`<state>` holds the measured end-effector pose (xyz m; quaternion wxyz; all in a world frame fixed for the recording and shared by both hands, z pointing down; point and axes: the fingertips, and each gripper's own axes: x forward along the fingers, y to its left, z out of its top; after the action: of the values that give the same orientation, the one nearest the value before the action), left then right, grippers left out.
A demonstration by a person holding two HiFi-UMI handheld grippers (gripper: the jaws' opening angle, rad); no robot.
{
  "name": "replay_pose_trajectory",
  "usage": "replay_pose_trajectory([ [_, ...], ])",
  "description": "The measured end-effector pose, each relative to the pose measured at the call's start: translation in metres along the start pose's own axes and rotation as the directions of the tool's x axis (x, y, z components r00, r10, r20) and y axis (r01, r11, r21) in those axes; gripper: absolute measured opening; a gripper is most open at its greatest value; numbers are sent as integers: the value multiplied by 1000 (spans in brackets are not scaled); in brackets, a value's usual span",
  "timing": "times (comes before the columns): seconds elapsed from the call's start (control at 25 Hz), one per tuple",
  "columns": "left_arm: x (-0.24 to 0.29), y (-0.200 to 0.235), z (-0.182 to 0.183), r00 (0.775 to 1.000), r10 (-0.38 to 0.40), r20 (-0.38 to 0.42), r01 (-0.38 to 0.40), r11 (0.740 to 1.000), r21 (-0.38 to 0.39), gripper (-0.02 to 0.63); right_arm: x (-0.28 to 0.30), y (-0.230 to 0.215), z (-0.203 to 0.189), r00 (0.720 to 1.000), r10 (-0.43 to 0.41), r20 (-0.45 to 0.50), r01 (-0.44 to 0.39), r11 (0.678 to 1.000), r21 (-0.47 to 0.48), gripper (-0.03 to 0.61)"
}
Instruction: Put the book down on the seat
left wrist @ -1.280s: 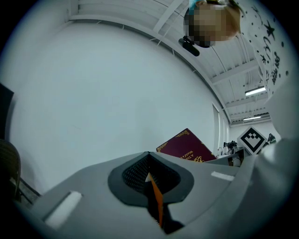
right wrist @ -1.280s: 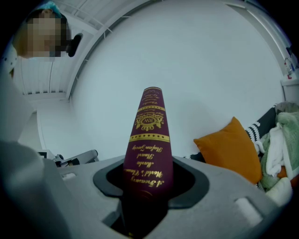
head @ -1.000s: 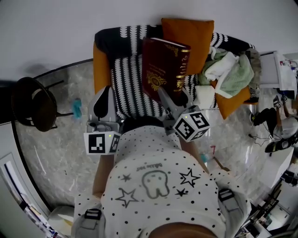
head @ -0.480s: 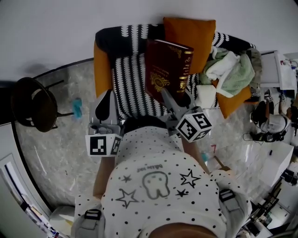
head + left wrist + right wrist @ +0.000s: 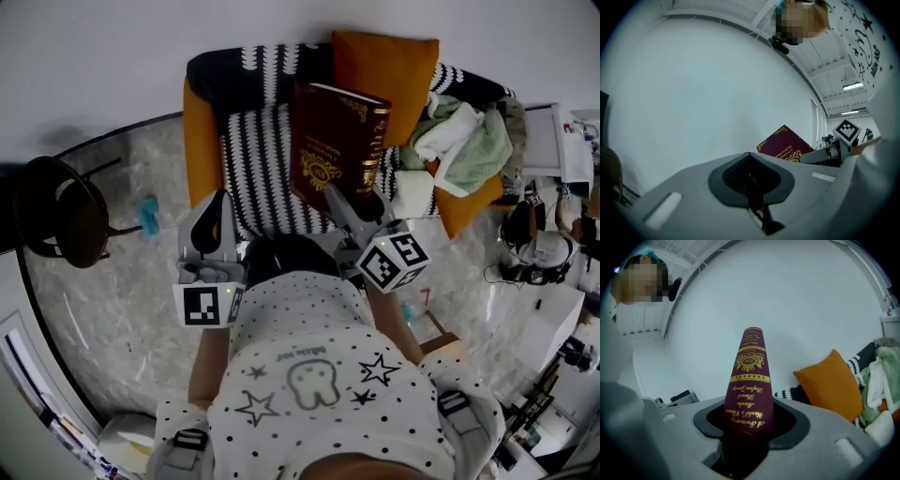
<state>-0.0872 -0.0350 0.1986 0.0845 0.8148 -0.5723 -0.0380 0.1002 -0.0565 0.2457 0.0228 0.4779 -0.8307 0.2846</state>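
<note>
A dark red book [image 5: 335, 141] with gold print stands nearly upright above the black-and-white striped seat [image 5: 260, 178] of an armchair. My right gripper [image 5: 353, 203] is shut on its lower end, spine toward the camera [image 5: 749, 380]; the jaws grip both covers [image 5: 746, 430]. My left gripper [image 5: 215, 214] hangs to the left of the book, over the seat's front left corner, shut with nothing in it [image 5: 752, 180]. From the left gripper view the book [image 5: 783, 143] shows off to the right against the white wall.
An orange cushion [image 5: 385, 73] leans at the chair's back. A heap of pale cloths [image 5: 461, 141] lies on the chair's right side. A black round stool [image 5: 54, 211] and a blue bottle [image 5: 148, 215] stand on the marble floor at left. Cluttered white furniture [image 5: 553, 244] is at right.
Both grippers have drifted slightly lower in the head view. The book stays held upright over the seat, and neither gripper's jaws have changed.
</note>
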Motion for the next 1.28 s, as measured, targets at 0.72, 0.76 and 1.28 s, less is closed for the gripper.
replay_pose_trajectory([
  [0.72,8,12,-80,998,6,-70,-7,1000,-20,-5,83,-40,-65,995,15,-99,-3,994,111,209],
  [0.76,9,13,-84,998,0,-69,-2,1000,-29,-5,87,-42,-71,995,14,-101,-2,993,118,209],
  [1.28,22,41,-152,991,54,-121,-66,993,-98,-5,155,-74,-163,977,44,-207,-4,982,187,209],
])
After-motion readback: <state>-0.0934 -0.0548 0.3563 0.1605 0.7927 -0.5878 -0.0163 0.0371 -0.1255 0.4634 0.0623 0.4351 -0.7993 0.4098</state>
